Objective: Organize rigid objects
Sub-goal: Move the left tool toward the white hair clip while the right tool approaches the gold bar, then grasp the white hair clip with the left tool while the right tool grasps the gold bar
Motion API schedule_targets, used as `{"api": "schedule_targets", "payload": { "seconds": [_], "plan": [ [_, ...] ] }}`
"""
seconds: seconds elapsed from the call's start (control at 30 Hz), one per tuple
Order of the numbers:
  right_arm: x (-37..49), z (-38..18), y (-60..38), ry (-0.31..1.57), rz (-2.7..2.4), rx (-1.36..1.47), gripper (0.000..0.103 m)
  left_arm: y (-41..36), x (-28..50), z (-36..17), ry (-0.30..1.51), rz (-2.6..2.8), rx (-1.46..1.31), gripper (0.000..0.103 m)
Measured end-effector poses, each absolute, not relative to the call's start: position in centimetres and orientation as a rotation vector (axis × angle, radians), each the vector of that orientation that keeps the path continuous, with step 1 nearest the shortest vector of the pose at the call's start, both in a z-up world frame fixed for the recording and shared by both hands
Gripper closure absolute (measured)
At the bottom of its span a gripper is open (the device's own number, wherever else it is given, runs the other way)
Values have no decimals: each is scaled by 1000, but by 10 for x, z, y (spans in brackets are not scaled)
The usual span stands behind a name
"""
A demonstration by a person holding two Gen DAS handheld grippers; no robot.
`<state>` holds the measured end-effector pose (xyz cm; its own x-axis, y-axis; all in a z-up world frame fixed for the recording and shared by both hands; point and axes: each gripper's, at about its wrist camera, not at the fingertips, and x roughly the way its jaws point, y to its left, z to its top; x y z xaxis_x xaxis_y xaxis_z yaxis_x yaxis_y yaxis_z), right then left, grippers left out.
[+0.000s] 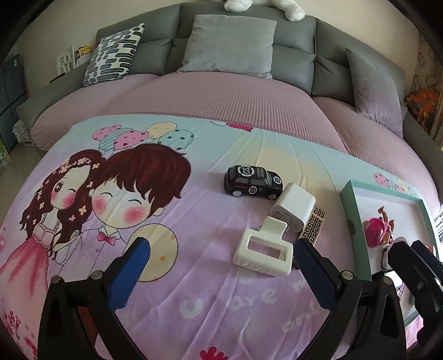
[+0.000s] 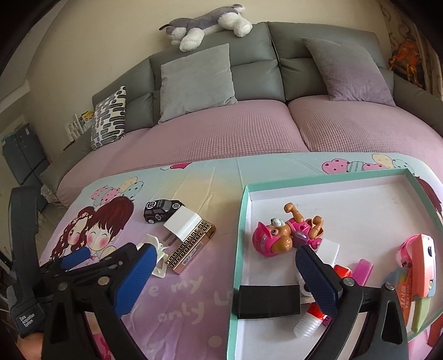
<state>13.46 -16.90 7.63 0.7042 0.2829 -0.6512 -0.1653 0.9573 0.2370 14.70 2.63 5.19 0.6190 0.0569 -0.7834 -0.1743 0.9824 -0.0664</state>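
On the cartoon bedsheet lie a black toy car (image 1: 253, 181), a white charger plug (image 1: 293, 210), a gold-patterned box (image 1: 314, 225) and a white hair clip (image 1: 263, 253). My left gripper (image 1: 221, 263) stands open just before the clip, holding nothing. The same car (image 2: 160, 210), plug (image 2: 182, 223), patterned box (image 2: 191, 246) and clip (image 2: 157, 254) show in the right wrist view. A teal-rimmed white tray (image 2: 239, 249) holds a pink toy dog (image 2: 282, 232), a black block (image 2: 267, 301) and other toys. My right gripper (image 2: 224, 268) is open over the tray's left rim.
The tray (image 1: 357, 227) sits at the sheet's right side. A pink and orange toy (image 2: 418, 265) lies at its right end. Behind are a grey sofa with a grey cushion (image 1: 229, 45), a patterned pillow (image 2: 109, 116) and a plush dog (image 2: 205, 23).
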Motion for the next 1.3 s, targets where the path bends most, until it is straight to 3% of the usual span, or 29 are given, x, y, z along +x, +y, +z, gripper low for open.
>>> {"api": "schedule_targets", "payload": {
  "seconds": [0.37, 0.47, 0.63, 0.8, 1.3],
  "plan": [
    [138, 67, -162, 792, 257, 124, 1, 10, 161, 24, 957, 67, -63, 1],
    [139, 64, -157, 809, 257, 92, 1, 16, 164, 21, 949, 45, -104, 12],
    [141, 61, -154, 837, 281, 45, 2, 17, 165, 18, 936, 9, -132, 18],
    [148, 61, -137, 848, 356, -146, 2, 22, 164, 18, 941, -13, -171, 47],
    [179, 48, -87, 885, 596, -462, 4, 42, 150, 21, 993, 26, -214, 48]
  ]
}}
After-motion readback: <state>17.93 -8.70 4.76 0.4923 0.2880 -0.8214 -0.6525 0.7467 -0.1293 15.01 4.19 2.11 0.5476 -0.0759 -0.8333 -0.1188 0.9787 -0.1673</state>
